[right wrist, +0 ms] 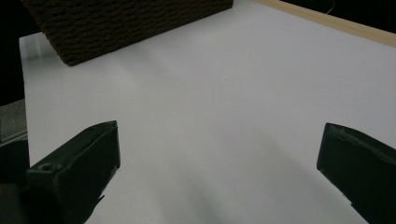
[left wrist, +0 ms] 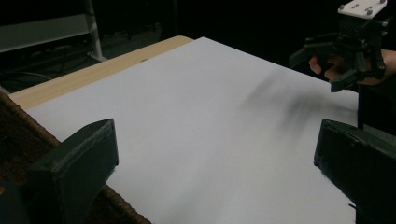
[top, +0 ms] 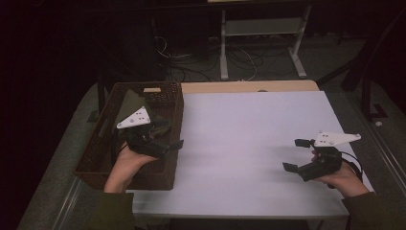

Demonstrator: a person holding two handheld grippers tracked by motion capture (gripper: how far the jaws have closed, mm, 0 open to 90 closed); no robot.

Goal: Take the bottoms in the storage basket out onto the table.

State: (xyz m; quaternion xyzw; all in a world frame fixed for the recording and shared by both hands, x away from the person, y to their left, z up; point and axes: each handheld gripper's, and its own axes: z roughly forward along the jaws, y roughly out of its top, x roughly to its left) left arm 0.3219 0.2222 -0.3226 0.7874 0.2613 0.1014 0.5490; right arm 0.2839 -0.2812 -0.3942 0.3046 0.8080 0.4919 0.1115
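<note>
A brown wicker basket (top: 154, 178) stands on the left part of the white tabletop (top: 249, 129); an olive-green cloth (top: 129, 103) lies inside it. A hand holds my left gripper (top: 170, 133) above the basket's right side, open, with nothing between its jaws. In the left gripper view that gripper (left wrist: 215, 149) looks across the table over the basket's rim (left wrist: 14, 140). My right gripper (top: 293, 154) hovers near the table's right edge, open and holding nothing, pointing left. The right gripper view has its jaws (right wrist: 219, 149) wide apart, with the basket's wall (right wrist: 116, 23) far ahead.
A pale wooden strip (top: 249, 86) runs along the table's far edge. Behind it on the dark floor stand a white metal frame (top: 261, 28) and loose cables (top: 191, 67). The left gripper view catches the right gripper (left wrist: 318, 70) across the table.
</note>
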